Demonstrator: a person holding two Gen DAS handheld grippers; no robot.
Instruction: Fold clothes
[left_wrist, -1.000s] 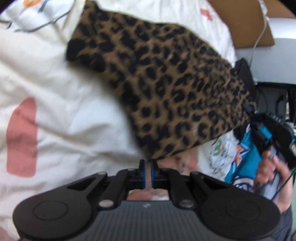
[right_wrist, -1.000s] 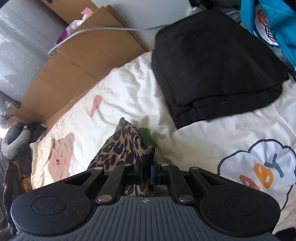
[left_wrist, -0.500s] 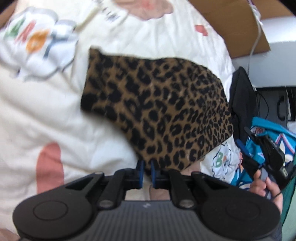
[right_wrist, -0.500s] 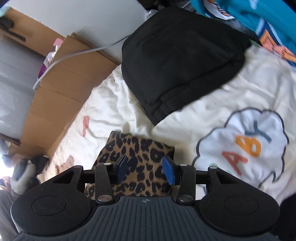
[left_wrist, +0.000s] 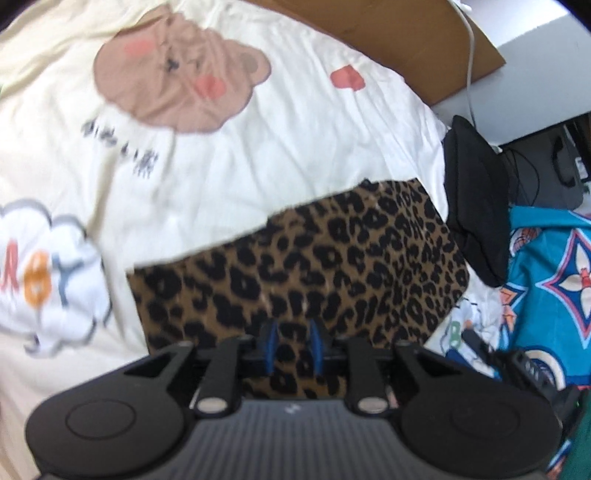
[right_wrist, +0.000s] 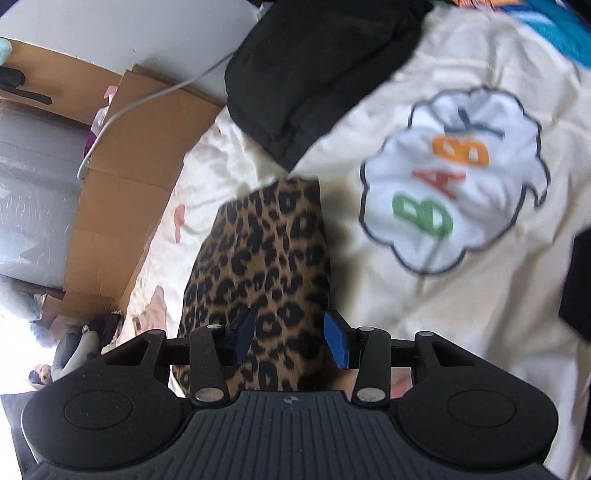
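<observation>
A leopard-print garment (left_wrist: 325, 266) lies flat as a folded rectangle on the cream bedsheet (left_wrist: 229, 155). My left gripper (left_wrist: 293, 345) hovers over its near edge, fingers a little apart and open, with nothing between them. In the right wrist view the same leopard garment (right_wrist: 262, 266) stretches away from my right gripper (right_wrist: 290, 341), which stands wide open above its near end. A folded black garment (right_wrist: 317, 62) lies beyond it on the sheet.
The sheet carries a bear print (left_wrist: 177, 74) and a "BABY" cloud print (right_wrist: 454, 177). Brown cardboard (right_wrist: 122, 177) and a white cable (right_wrist: 147, 103) line the bed's far edge. A blue patterned cloth (left_wrist: 550, 280) lies beside the black garment (left_wrist: 476, 206).
The left gripper has opened and let go of the leopard garment, which now lies flat. The right gripper let go half a second earlier and has opened wider, drawing back over the garment's end.
</observation>
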